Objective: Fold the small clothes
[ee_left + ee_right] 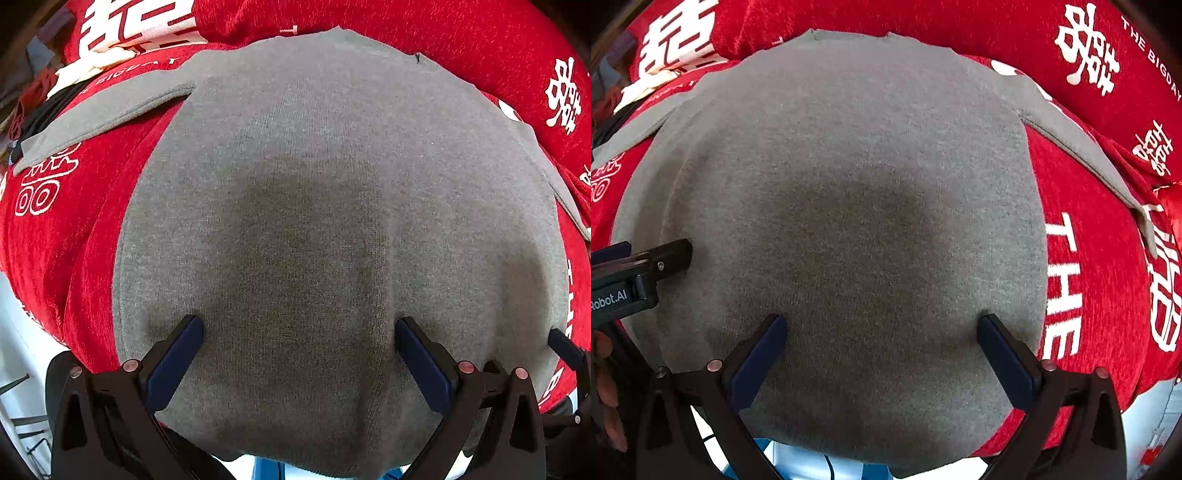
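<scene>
Grey knit, a small shirt (314,166), lies spread flat on the red cloth (66,229), sleeves out, ready for folding. We hold our left hand-held gripper (299,328) and right hand-held gripper (882,325) spread apart, tips pressing near its hem, probably to smooth it.

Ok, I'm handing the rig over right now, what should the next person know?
Left gripper: open, fingers spread over the grey shirt, holding nothing.
Right gripper: open too, over the same shirt, empty.
The shirt lies spread flat on the red cloth, both sleeves out to the sides.
Done: the shirt is laid out; no fold shows yet.
Left: fold the sleeves in, then the body. Both grippers sit near the closer hem, probably the place to start.
</scene>
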`<state>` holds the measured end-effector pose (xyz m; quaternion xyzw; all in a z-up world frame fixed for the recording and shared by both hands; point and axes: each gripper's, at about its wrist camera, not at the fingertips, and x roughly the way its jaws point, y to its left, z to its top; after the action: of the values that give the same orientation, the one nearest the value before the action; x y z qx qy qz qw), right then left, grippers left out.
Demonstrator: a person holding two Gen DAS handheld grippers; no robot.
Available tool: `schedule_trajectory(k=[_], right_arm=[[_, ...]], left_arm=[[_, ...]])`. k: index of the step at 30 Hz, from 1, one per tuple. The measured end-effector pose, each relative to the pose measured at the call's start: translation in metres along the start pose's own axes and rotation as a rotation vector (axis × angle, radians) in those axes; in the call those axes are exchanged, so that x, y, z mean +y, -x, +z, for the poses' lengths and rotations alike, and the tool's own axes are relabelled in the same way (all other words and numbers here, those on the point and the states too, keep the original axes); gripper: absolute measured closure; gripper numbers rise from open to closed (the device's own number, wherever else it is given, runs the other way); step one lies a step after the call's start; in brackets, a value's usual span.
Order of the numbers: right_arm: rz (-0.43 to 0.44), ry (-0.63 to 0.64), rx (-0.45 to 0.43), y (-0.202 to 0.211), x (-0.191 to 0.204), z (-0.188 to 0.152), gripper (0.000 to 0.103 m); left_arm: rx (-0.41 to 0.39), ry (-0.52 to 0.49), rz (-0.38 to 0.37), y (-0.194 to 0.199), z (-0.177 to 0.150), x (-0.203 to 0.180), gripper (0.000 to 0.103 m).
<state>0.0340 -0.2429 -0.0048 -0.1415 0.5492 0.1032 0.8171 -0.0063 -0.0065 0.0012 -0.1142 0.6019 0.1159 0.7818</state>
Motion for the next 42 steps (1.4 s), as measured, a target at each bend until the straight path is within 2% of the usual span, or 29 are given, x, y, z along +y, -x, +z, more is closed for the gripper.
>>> schedule_trajectory(k=[8,11,15,20,25,33,42], right_arm=[[0.0,0.002,-0.074,0.004,0.002,-0.009,0.0],[-0.003,0.013,-0.066,0.005,0.003,-0.007,0.0],[0.005,0.035,-0.09,0.016,0.004,-0.003,0.0],[0.003,0.036,-0.099,0.028,0.0,0.005,0.0],[-0.024,0.037,-0.112,0.035,0.001,0.014,0.0],[-0.001,0.009,-0.155,0.046,-0.013,0.02,0.0],[-0.012,-0.094,-0.208,0.052,-0.05,0.034,0.0]], left_arm=[[-0.045,0.009,0.007,0.004,-0.014,0.0,0.0],[-0.045,0.009,0.01,0.007,-0.017,-0.001,0.0],[-0.01,0.035,0.009,0.009,-0.01,0.004,0.0],[-0.061,0.015,0.07,0.027,-0.007,0.002,0.0],[-0.077,0.01,0.048,0.043,0.002,-0.002,0.0],[-0.083,-0.01,0.056,0.051,0.017,-0.025,0.0],[-0.117,-0.057,0.041,0.064,0.045,-0.063,0.0]])
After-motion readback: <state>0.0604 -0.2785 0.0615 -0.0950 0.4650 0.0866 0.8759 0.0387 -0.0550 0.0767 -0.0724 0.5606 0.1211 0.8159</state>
